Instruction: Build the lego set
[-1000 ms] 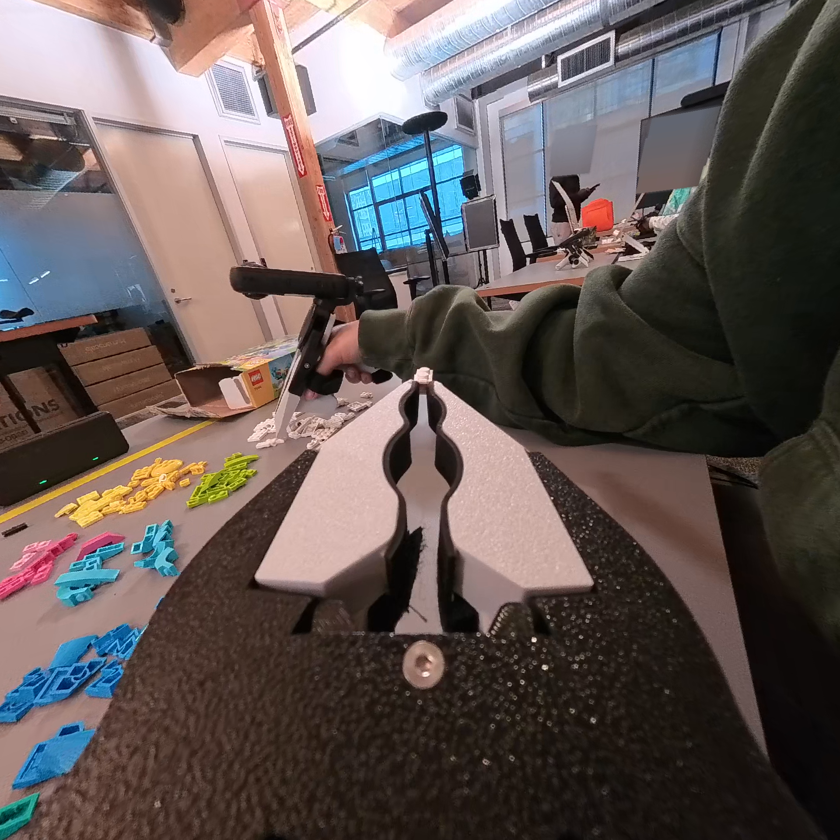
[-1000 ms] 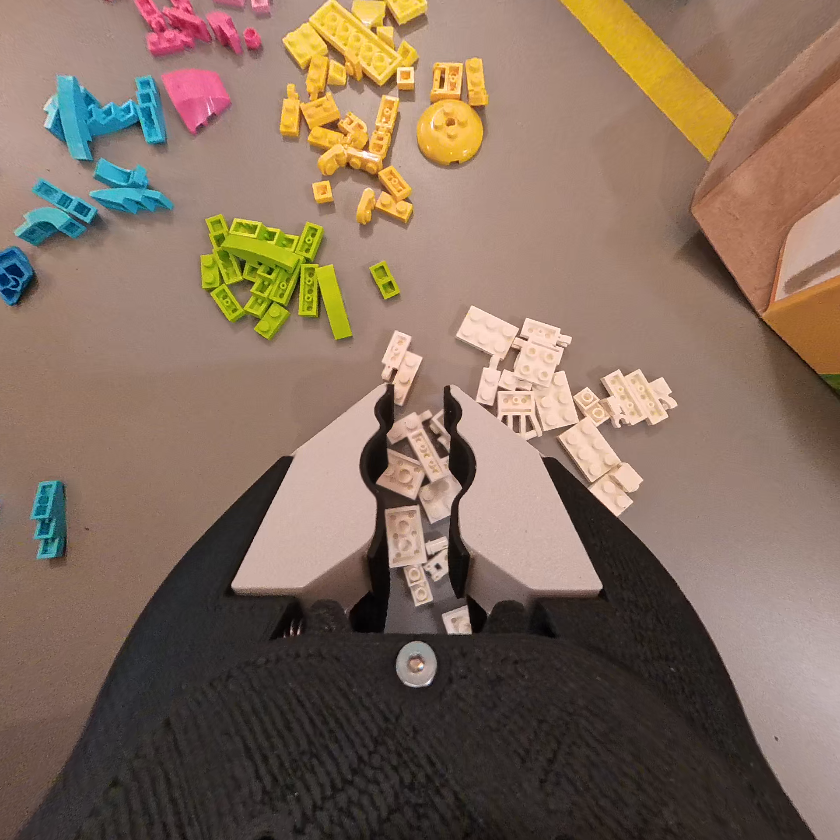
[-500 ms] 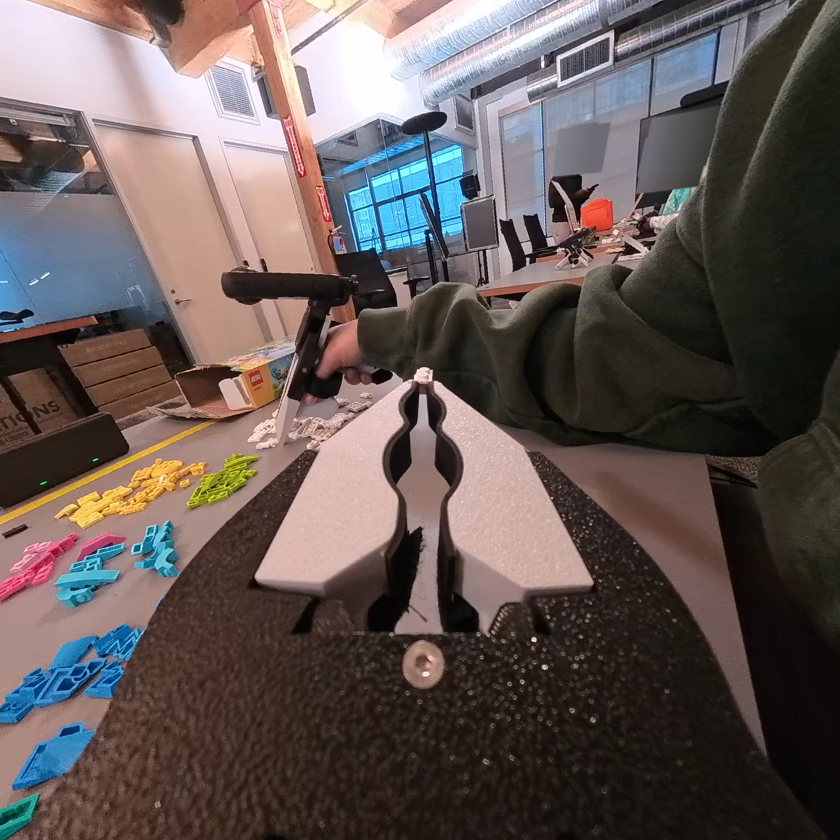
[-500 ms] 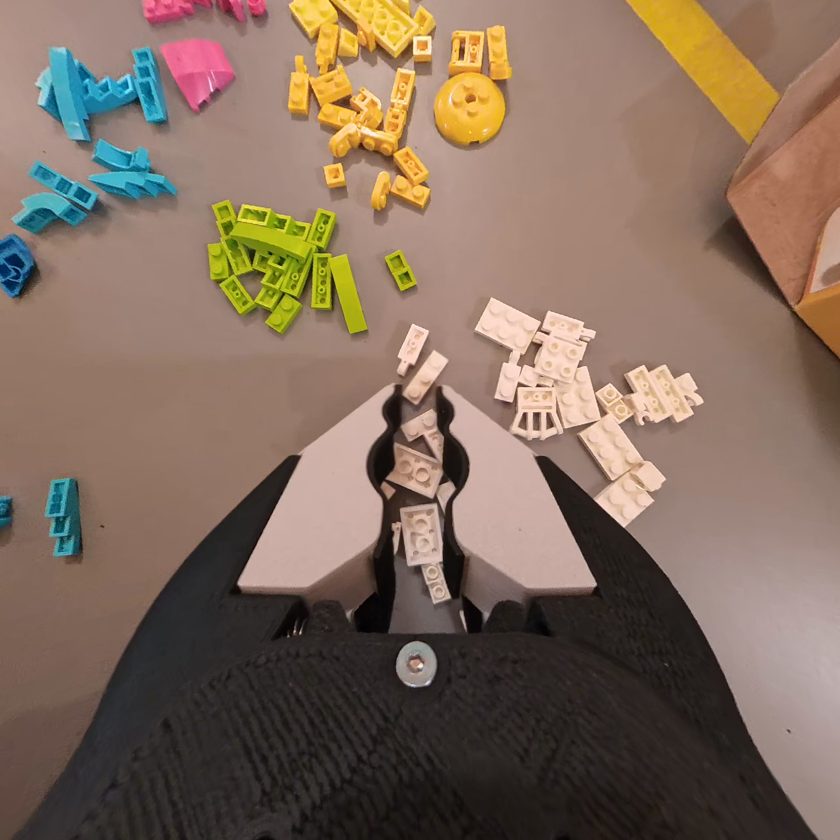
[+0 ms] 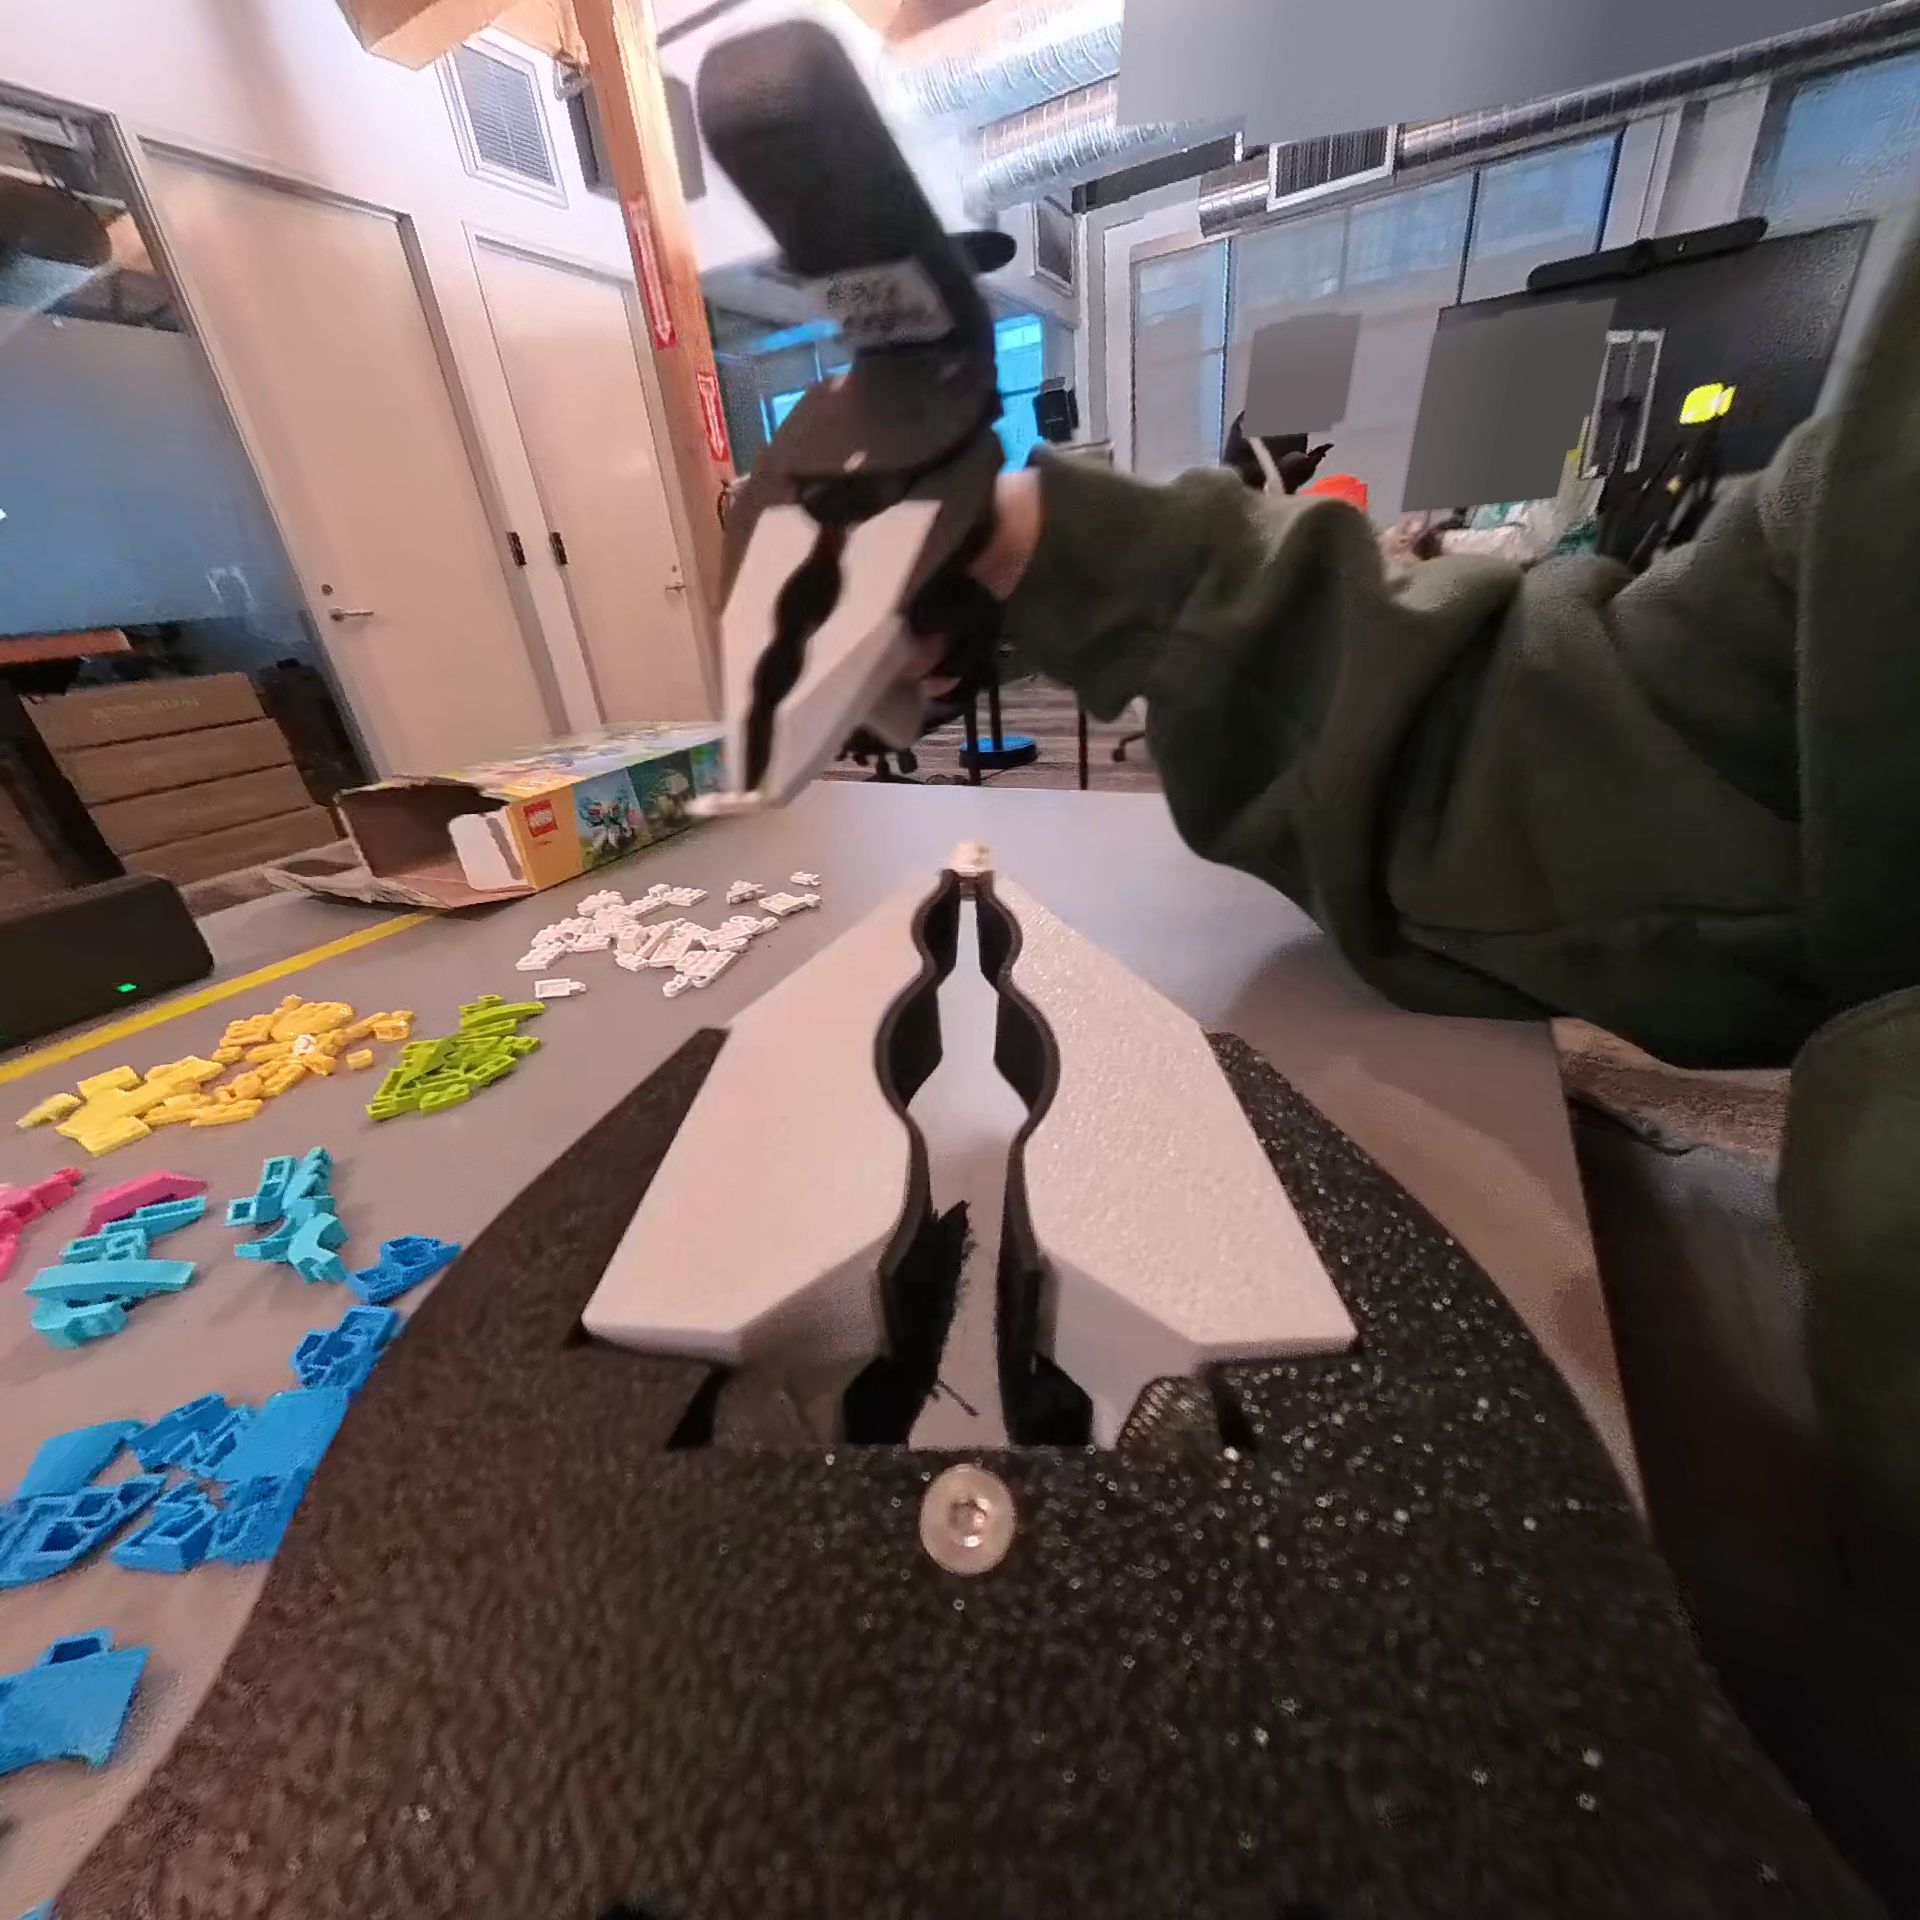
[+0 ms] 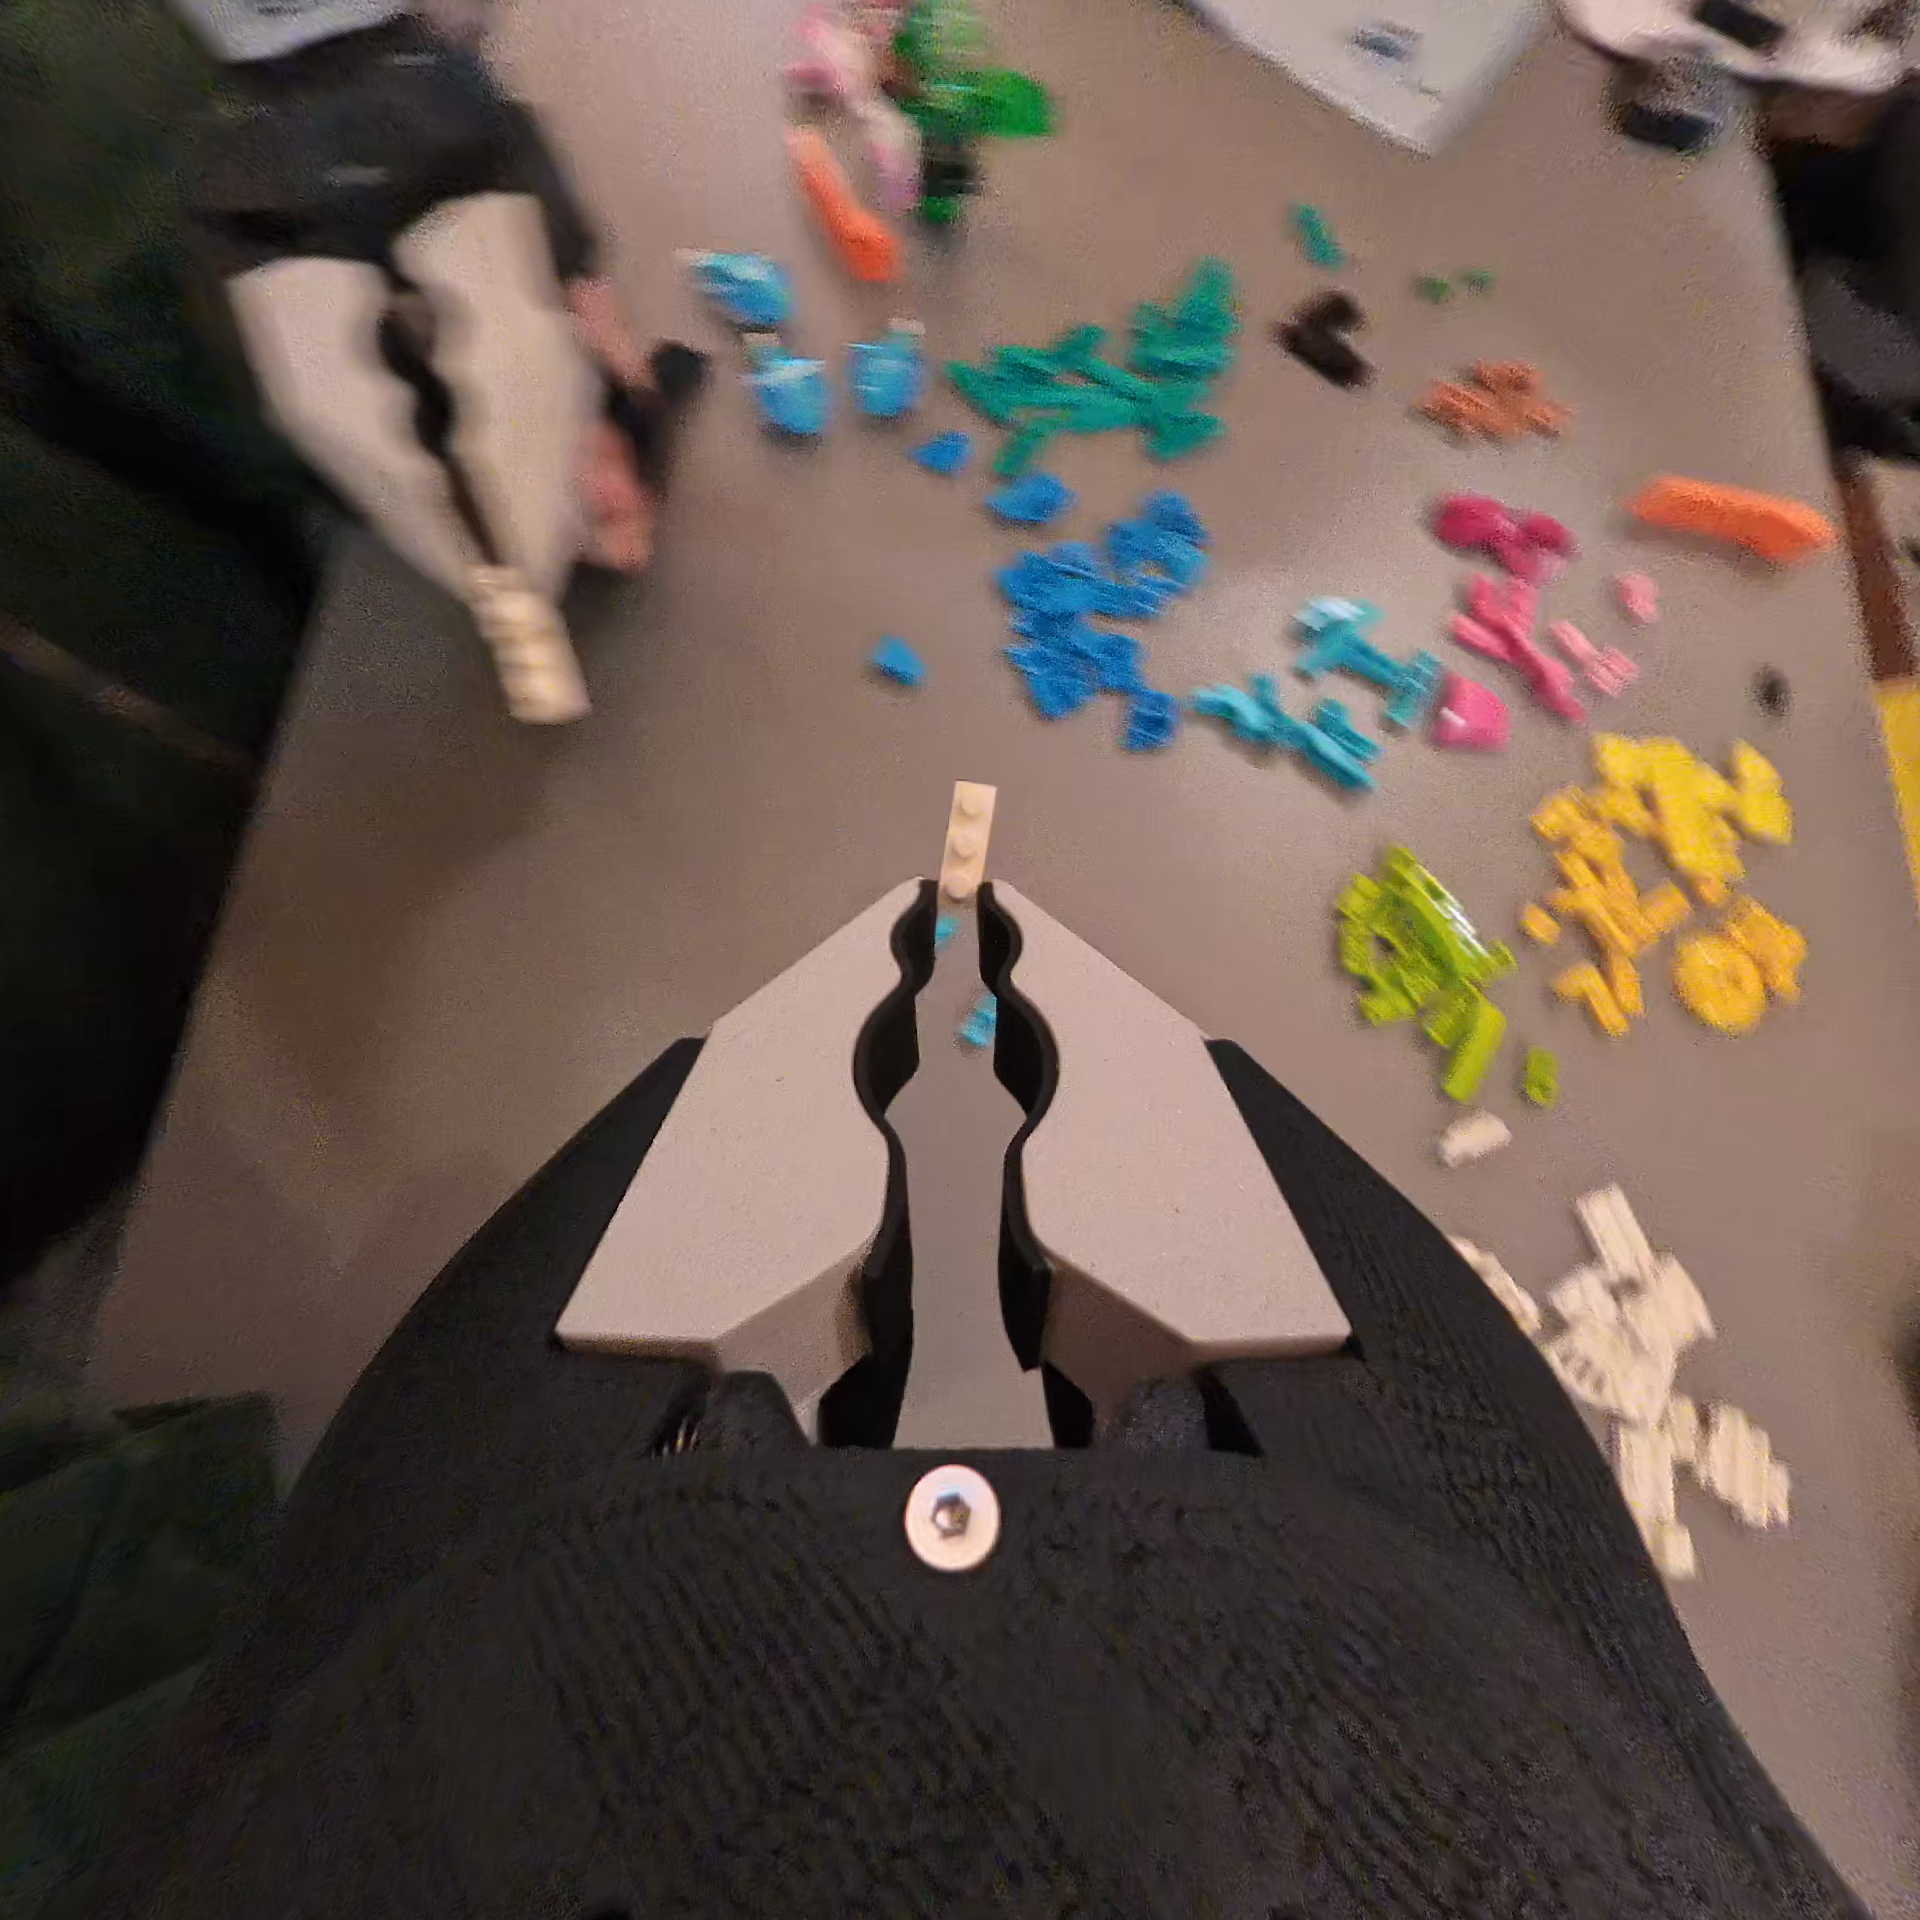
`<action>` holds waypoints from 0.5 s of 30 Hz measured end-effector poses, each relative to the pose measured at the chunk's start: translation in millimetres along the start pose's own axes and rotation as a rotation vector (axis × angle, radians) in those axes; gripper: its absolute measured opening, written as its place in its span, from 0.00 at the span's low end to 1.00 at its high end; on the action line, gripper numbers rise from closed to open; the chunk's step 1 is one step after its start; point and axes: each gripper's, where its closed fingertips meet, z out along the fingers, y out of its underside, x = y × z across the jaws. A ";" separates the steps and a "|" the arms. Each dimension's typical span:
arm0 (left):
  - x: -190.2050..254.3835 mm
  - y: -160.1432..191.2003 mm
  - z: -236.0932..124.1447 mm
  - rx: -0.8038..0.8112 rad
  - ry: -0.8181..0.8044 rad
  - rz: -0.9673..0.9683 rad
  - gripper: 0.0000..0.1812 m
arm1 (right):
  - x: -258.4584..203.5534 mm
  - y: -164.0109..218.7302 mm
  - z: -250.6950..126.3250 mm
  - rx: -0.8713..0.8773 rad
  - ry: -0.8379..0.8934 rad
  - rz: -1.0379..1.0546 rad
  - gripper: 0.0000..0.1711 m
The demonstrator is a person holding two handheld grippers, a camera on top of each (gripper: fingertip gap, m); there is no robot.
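Right tool [image 6: 966, 885] pinches a white plate [image 6: 967, 837], long axis pointing straight ahead beyond its tips.

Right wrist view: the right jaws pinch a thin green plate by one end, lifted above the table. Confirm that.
Not quite: the thin plate is white, not green. The right wrist view shows the right gripper pinching it by one end, lifted above the grey table, as you said.

The left gripper [image 5: 966, 868] is pinching a small white piece [image 5: 970, 855] at frame centre. The right gripper [image 5: 750, 792], upper centre, is gripping a white plate [image 5: 724, 801] above white bricks [image 5: 665, 935] on the grey table [image 5: 1122, 883].
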 end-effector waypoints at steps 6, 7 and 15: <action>3.6 0.2 -0.7 -0.003 0.078 -0.087 0.00 | -79.1 -30.9 -3.3 -0.126 -0.160 -0.214 0.04; 4.9 0.2 -0.7 -0.004 0.091 -0.091 0.00 | -83.8 -32.4 -3.2 -0.146 -0.167 -0.223 0.04; 15.4 -5.1 -5.2 0.032 0.195 -0.122 0.00 | -100.5 -25.9 3.9 -0.226 -0.209 -0.211 0.04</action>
